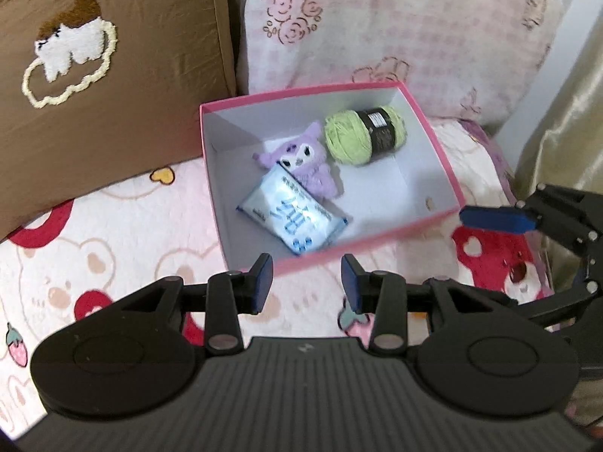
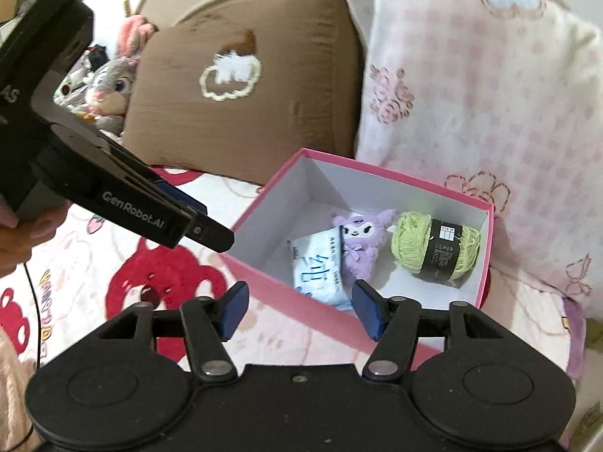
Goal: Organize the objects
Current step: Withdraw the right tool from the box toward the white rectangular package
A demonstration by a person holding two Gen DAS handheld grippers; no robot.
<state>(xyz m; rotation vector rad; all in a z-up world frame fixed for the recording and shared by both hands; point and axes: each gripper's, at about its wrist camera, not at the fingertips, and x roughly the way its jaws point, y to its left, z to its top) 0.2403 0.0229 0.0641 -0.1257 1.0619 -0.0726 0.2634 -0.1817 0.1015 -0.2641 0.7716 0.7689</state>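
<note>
1. Hovering above the near rim of the pink box (image 1: 433, 143), the left gripper (image 1: 307, 282) is holding its blue pads apart with nothing between them; in the right wrist view it is showing side-on, reaching in from the left (image 2: 203, 222).
2. The right gripper (image 2: 299, 307) is also standing with its pads apart and empty, over the box's near wall, and one of its blue fingertips (image 1: 493, 220) is showing at the right of the left wrist view.
3. Inside the box, three things are lying together: a white and blue tissue pack (image 1: 292, 218) nearest the grippers, a purple plush toy (image 1: 303, 160) touching the pack's far edge, and a ball of green yarn (image 1: 363, 135) with a black label just beside the toy, toward the far wall.
4. The box is sitting on the bed, on a bear-print blanket (image 1: 94, 263), close to the head end, where a brown pillow (image 1: 113, 75) and a pink checked pillow (image 1: 395, 30) are propped.
5. Judging by this, the gathering is looking finished: no loose item is showing on the blanket around the box.
6. What may be remaining is a lid, though none is in view, so I cannot tell whether one belongs here.
</note>
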